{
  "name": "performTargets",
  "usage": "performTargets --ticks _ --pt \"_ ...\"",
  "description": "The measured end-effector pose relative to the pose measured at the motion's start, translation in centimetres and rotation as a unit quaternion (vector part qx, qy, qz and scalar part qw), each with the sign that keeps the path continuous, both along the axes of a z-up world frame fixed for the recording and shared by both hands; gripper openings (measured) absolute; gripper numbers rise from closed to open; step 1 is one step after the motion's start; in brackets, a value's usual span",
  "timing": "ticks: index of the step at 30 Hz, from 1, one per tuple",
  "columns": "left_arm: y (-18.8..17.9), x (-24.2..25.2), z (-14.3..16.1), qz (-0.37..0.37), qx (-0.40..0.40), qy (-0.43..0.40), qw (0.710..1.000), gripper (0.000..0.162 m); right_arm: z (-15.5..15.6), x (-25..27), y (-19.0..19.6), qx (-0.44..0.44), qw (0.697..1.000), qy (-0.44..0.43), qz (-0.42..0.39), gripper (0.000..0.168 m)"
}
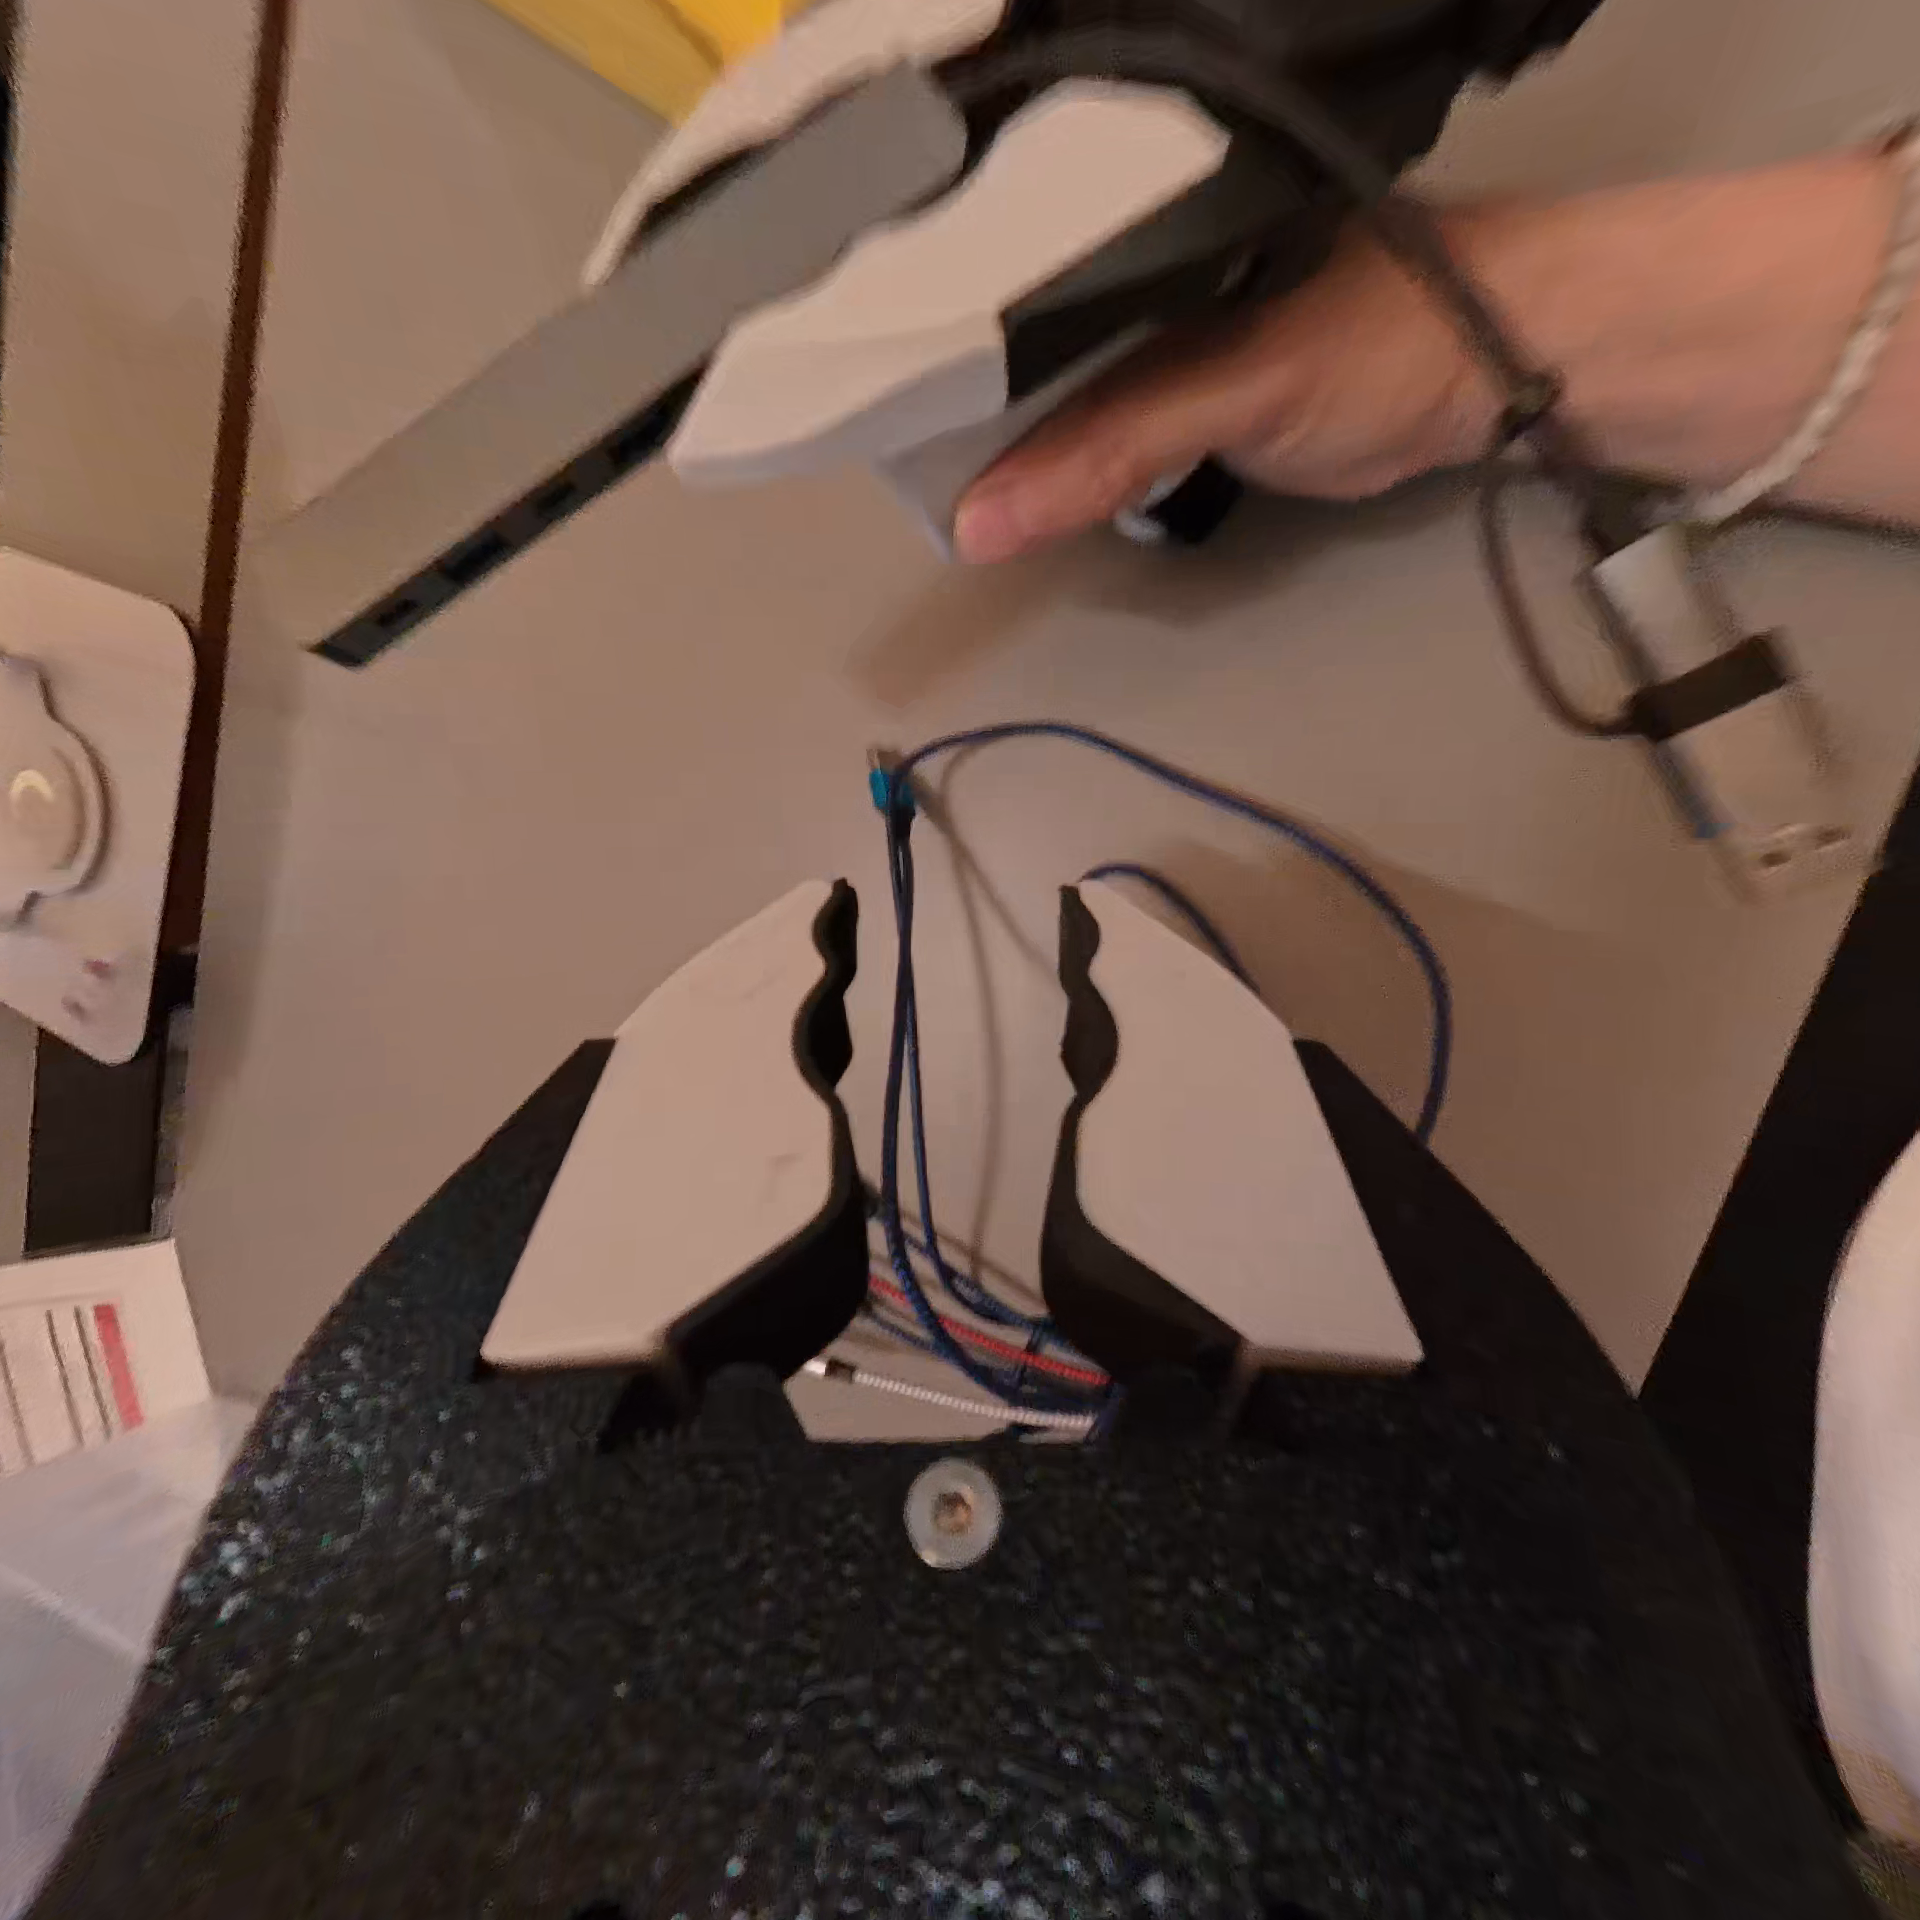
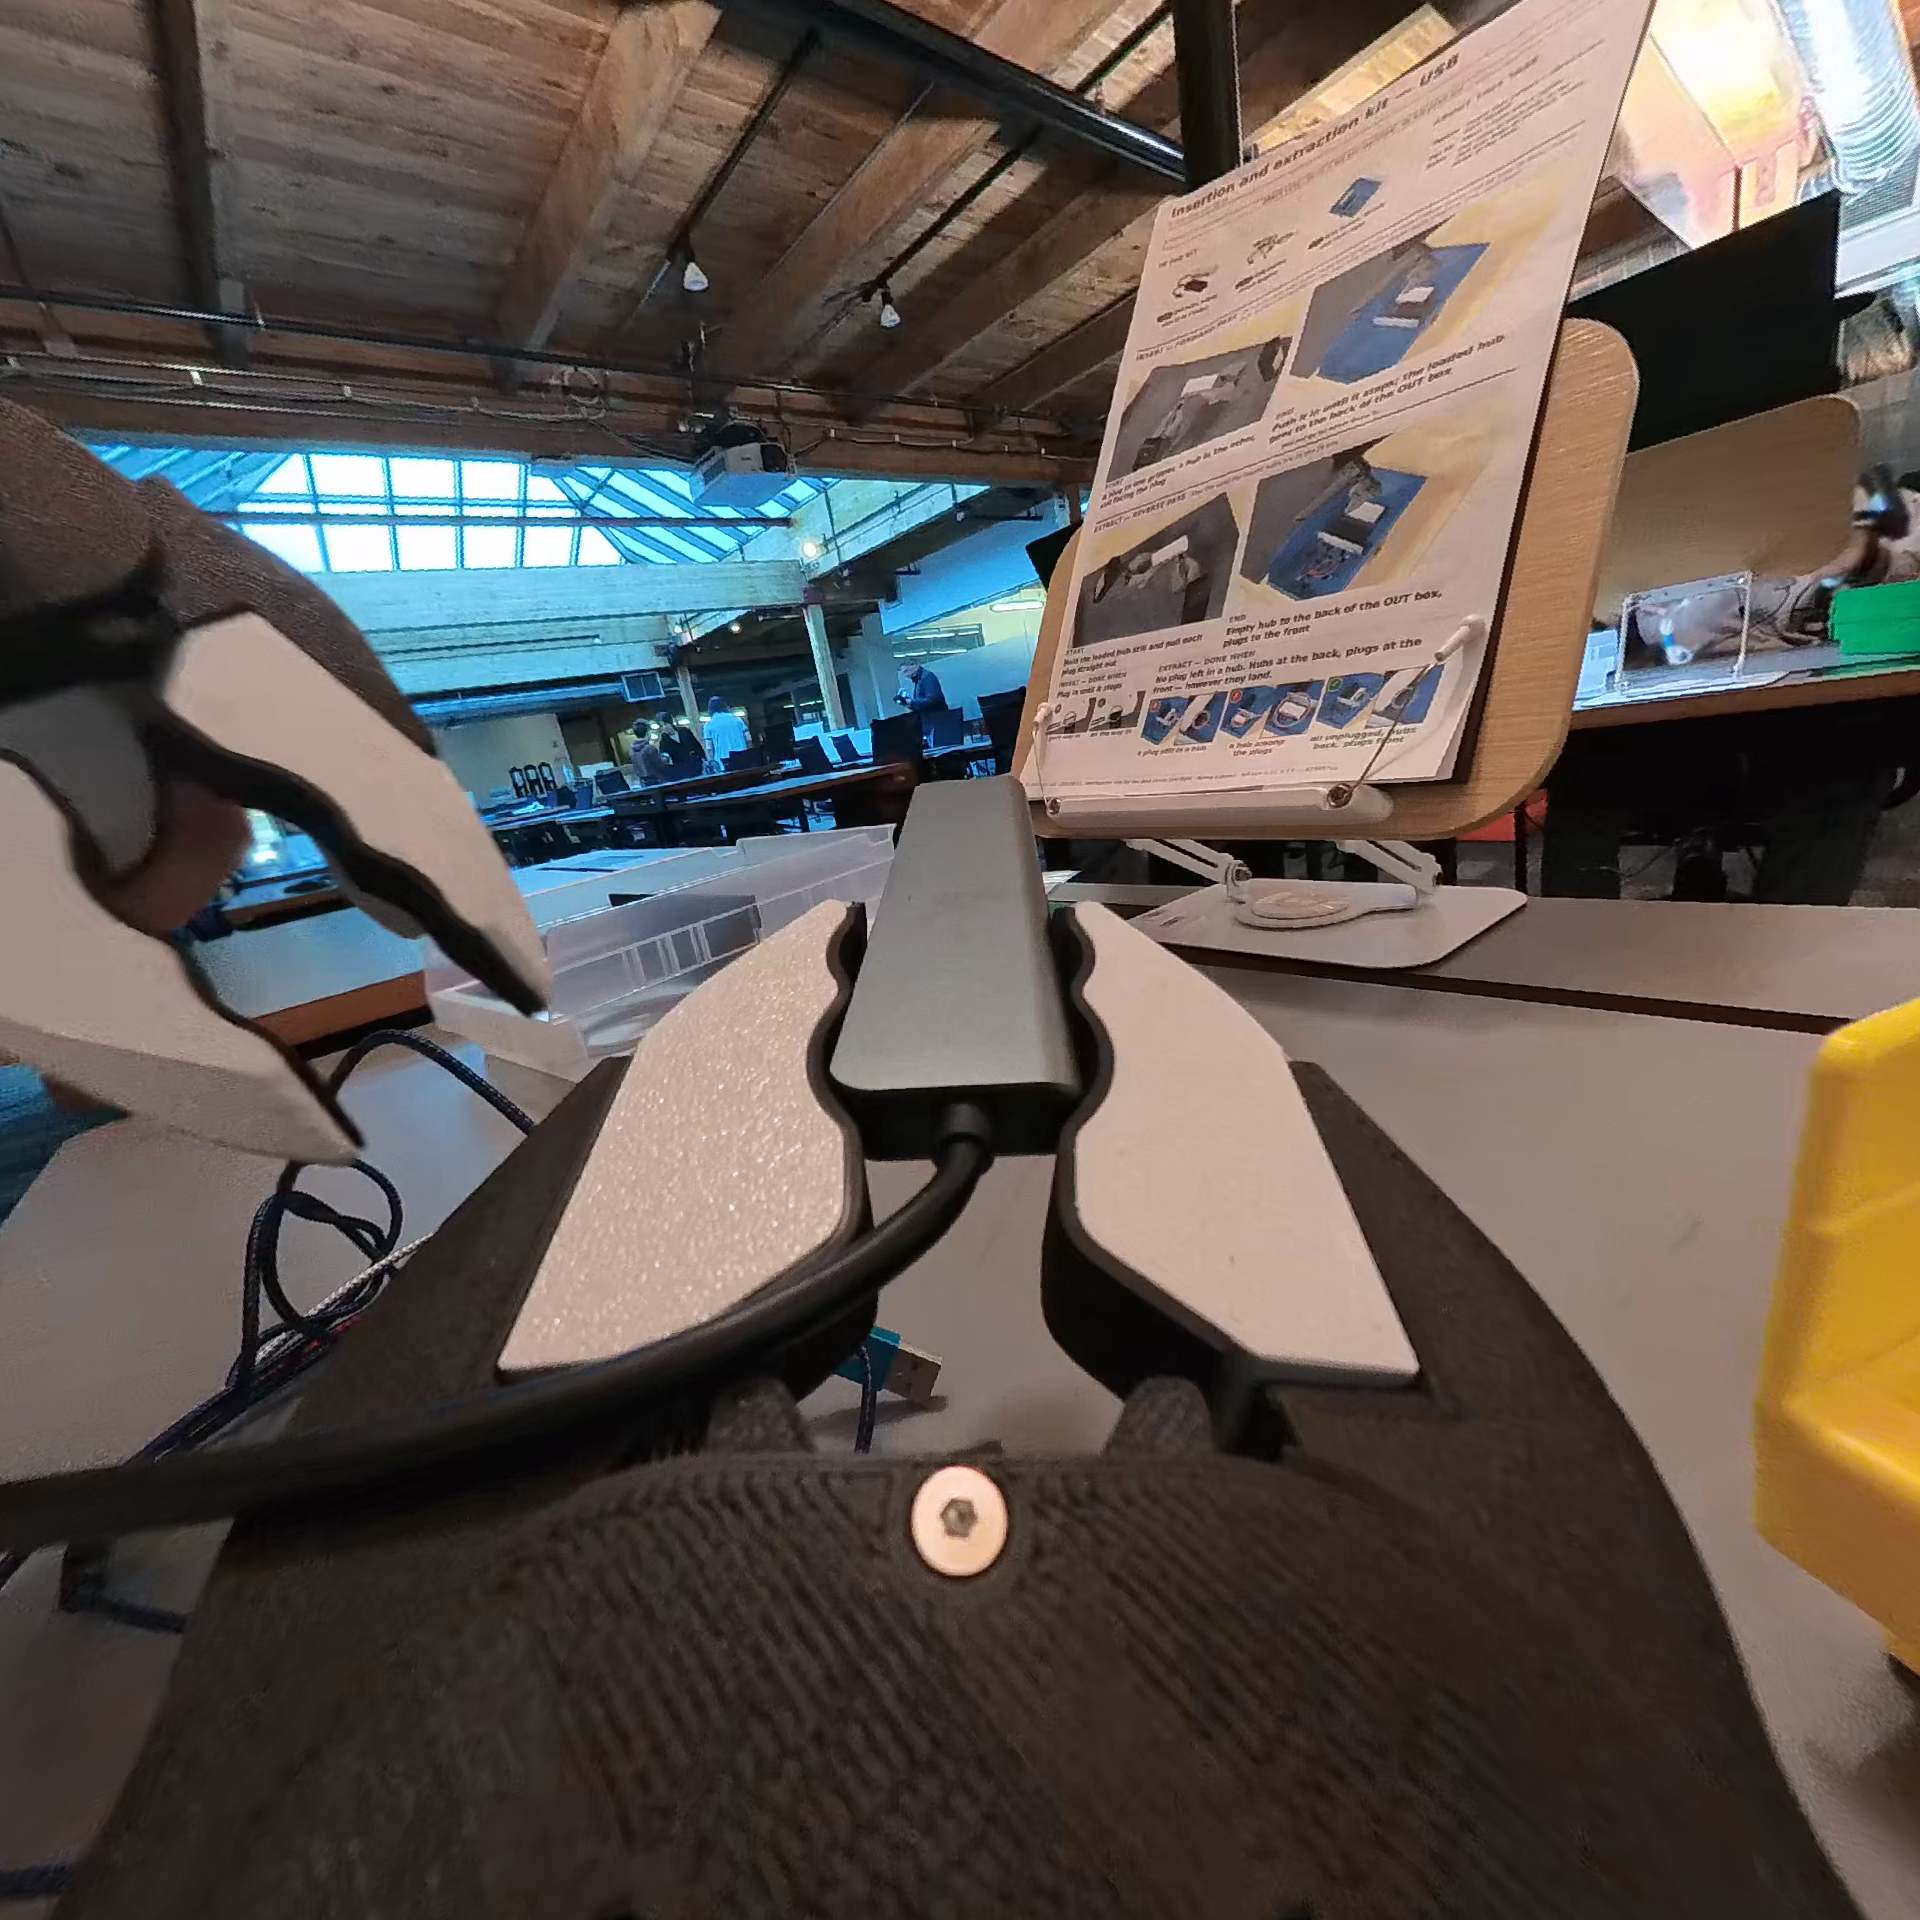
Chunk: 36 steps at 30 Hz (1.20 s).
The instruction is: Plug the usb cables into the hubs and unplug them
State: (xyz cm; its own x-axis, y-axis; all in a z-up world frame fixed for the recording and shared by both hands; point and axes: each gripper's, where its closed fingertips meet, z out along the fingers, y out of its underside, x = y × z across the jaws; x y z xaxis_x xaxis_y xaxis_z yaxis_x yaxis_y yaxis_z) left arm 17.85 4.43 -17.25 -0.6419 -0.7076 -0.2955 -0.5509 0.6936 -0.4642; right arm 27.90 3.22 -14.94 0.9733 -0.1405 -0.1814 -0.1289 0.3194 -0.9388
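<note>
The long grey metal hub (image 2: 961, 935) is clamped above the table by the right gripper (image 2: 961, 1023); the left gripper (image 1: 958, 935) hangs released over the blue braided cable (image 1: 899, 997). Nothing appears plugged in yet.

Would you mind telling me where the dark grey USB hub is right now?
The dark grey USB hub is clamped in the right gripper, lifted above the grey table; the left wrist view shows it upper left.

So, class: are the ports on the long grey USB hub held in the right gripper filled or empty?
Empty. The visible dark ports on the long grey USB hub hold no plugs; the blue braided cable lies loose on the table. Ports behind the right gripper: cannot tell.
</note>
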Motion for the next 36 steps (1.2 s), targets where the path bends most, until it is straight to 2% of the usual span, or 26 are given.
performTargets --ticks 4,7,11,14,18,22,26,28,32,36 --pt "3.4 -0.7 -4.8 0.025 0.100 0.091 0.990 0.034 0.0 -0.1 0.0 -0.001 1.000 -0.003 0.001 0.035" --pt "5.4 -0.9 -6.8 0.023 0.167 0.094 0.981 0.001 0.0 -0.2 0.1 -0.002 1.000 -0.005 0.002 0.035" --pt "3.1 -1.0 -4.1 -0.011 0.050 0.040 0.998 0.000 0.0 -0.3 0.2 -0.004 1.000 -0.007 0.005 0.035" --pt "2.6 -2.0 -1.3 -0.018 -0.061 0.045 0.997 0.000 0.1 -0.6 0.0 0.005 1.000 -0.007 0.025 0.035" --pt "1.7 -4.2 2.2 -0.070 -0.233 0.072 0.967 0.000 0.3 -0.7 -0.3 0.021 0.999 0.005 0.050 0.035" --pt "2.5 -5.4 4.5 -0.124 -0.336 0.043 0.933 0.000 0.3 -0.5 -0.2 0.021 0.998 0.013 0.054 0.035" --pt "4.2 -5.1 5.2 -0.175 -0.405 -0.087 0.893 0.000 0.2 -0.5 -0.2 0.018 0.998 0.012 0.051 0.035" --pt "4.7 -5.1 5.2 -0.176 -0.431 -0.144 0.873 0.000 0.2 -0.5 -0.2 0.019 0.998 0.013 0.051 0.035" --pt "5.1 -5.4 5.4 -0.196 -0.399 -0.275 0.853 0.000 0.2 -0.4 -0.2 0.017 0.999 0.014 0.050 0.035" --pt "4.5 -7.3 6.1 -0.244 -0.460 -0.275 0.808 0.000 0.1 -0.7 0.1 0.008 0.999 0.006 0.051 0.035"
